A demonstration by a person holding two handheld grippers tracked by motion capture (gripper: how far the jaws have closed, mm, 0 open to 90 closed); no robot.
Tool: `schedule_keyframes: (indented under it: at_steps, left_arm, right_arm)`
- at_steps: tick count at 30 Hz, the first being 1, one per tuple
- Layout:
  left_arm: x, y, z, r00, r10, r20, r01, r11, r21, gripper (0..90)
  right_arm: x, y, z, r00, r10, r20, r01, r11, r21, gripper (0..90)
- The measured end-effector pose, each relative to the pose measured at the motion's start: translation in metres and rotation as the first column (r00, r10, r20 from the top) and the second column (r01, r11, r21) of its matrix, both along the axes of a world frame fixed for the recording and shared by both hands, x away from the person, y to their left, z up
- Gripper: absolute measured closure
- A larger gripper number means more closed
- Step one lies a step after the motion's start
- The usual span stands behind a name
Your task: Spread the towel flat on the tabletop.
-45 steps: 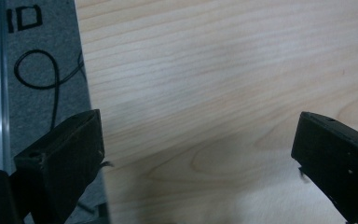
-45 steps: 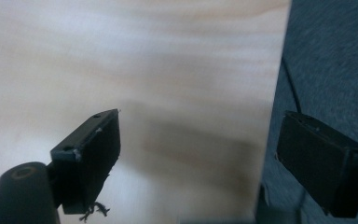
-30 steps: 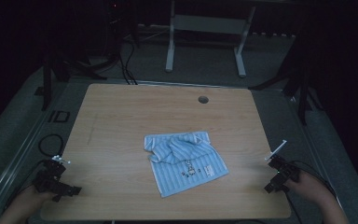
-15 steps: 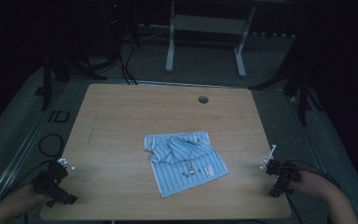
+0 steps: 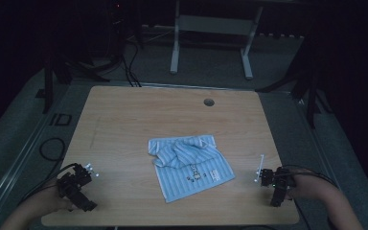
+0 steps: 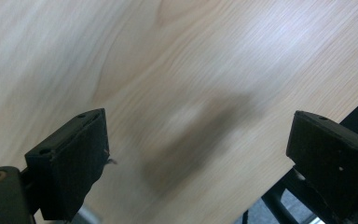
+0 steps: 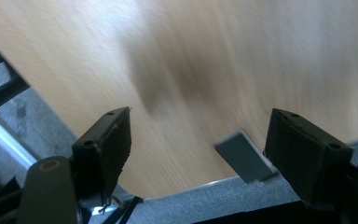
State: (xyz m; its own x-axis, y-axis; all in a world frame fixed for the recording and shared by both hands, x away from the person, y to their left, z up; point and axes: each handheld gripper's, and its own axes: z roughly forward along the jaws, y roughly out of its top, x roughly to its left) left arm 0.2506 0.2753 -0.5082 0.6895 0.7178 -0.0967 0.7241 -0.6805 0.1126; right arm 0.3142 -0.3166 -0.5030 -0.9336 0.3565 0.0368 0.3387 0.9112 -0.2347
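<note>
Wooden table (image 5: pixel 124 120), cloth (image 5: pixel 189 165) print illegible.

We look down from above on the light wooden bench (image 5: pixel 139 115); both gripper views skim that bench close up.

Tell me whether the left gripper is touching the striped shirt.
Apart. The high view shows bare wood between the left gripper and the striped shirt; the left gripper view shows its jaws open over bare table.

Both tongs, left tongs (image 5: pixel 76 184) and right tongs (image 5: pixel 274 184), are black, with blocky black jaws showing small screw holes. A dark cable trails from each. The forearms are unsleeved.
</note>
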Motion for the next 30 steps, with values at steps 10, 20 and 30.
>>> schedule_keyframes:
  at_steps: [10,20,30]
  left_arm:
    - [0.014,-0.054,0.005,0.9932,-0.111,0.035,0.112,0.9936,-0.017,11.2]
    - [0.026,-0.109,0.007,0.9782,-0.199,0.06,0.201,0.9793,-0.028,15.5]
    - [0.041,-0.165,0.015,0.9597,-0.27,0.077,0.274,0.9608,-0.041,22.4]
  right_arm:
    - [-0.001,0.047,0.002,0.9905,0.138,0.007,-0.138,0.9875,0.077,29.7]
    - [0.018,0.086,0.004,0.9677,0.244,0.062,-0.251,0.9581,0.138,41.4]
    - [0.042,0.124,0.008,0.9361,0.345,0.07,-0.352,0.921,0.168,48.5]
